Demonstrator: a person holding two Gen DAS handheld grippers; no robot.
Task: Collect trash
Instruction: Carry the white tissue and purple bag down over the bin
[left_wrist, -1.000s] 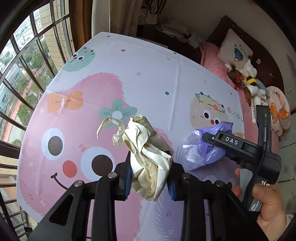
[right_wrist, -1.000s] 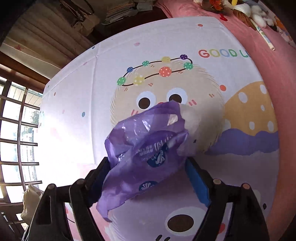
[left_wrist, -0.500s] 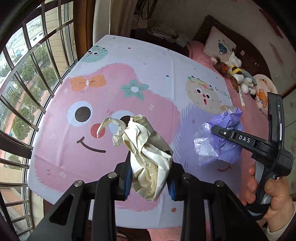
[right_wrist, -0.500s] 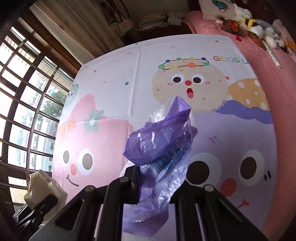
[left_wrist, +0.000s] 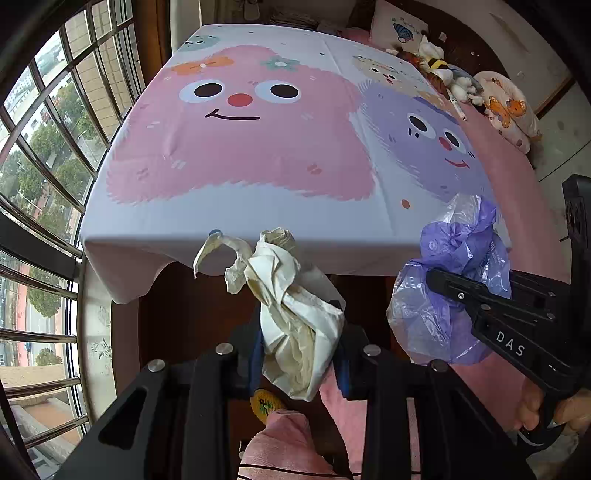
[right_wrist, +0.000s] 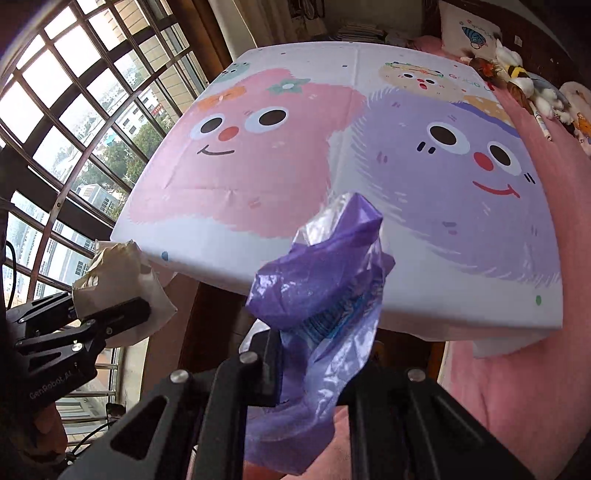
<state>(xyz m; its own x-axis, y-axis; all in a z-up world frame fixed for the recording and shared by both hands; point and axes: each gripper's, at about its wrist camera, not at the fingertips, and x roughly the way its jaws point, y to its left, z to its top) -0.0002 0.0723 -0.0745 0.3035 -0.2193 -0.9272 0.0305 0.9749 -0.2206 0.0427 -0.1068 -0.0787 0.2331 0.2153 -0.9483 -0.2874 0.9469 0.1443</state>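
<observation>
My left gripper (left_wrist: 300, 360) is shut on a crumpled cream plastic bag (left_wrist: 291, 306) and holds it in the air in front of the table's near edge. The cream bag also shows at the left of the right wrist view (right_wrist: 114, 280), pinched in the left gripper (right_wrist: 107, 317). My right gripper (right_wrist: 314, 369) is shut on a crumpled purple plastic bag (right_wrist: 325, 280), also held off the table. In the left wrist view the purple bag (left_wrist: 450, 288) and right gripper (left_wrist: 443, 284) sit at the right.
A table with a cartoon-face cloth (left_wrist: 258, 147) lies ahead; its near edge (right_wrist: 332, 295) hangs below both bags. Barred windows (left_wrist: 44, 155) are on the left. A pink bed (right_wrist: 554, 221) with plush toys (left_wrist: 443, 74) and a pillow (left_wrist: 399, 29) is on the right.
Both grippers have pulled back and up from over the table, past its near edge, each still holding its bag. The table now looks farther away.
</observation>
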